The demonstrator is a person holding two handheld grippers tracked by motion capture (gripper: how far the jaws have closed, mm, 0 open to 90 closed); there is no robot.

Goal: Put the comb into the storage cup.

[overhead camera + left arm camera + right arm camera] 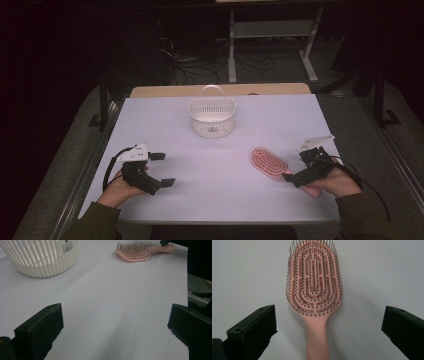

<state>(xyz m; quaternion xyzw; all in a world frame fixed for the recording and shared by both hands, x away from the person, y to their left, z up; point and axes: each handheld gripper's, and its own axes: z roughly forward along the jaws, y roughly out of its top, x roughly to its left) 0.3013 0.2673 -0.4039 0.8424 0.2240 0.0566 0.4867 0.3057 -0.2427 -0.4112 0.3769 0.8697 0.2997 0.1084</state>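
The pink hairbrush (pixel 314 293) lies bristles-up at the near right of the white table (pixel 220 165), handle toward the person, head angled away and leftward. The right gripper (pixel 325 340) sits low over the handle, jaws spread wide on either side, gripping nothing. The left gripper (pixel 162 170) rests at the near left, also wide open and empty. Farther back stands a white basket (pixel 211 117); beyond it, a dim room.

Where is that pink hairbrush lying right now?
In the high view the pink hairbrush lies bristles up on the right of the white table, nearer than the basket, its handle toward the right gripper.
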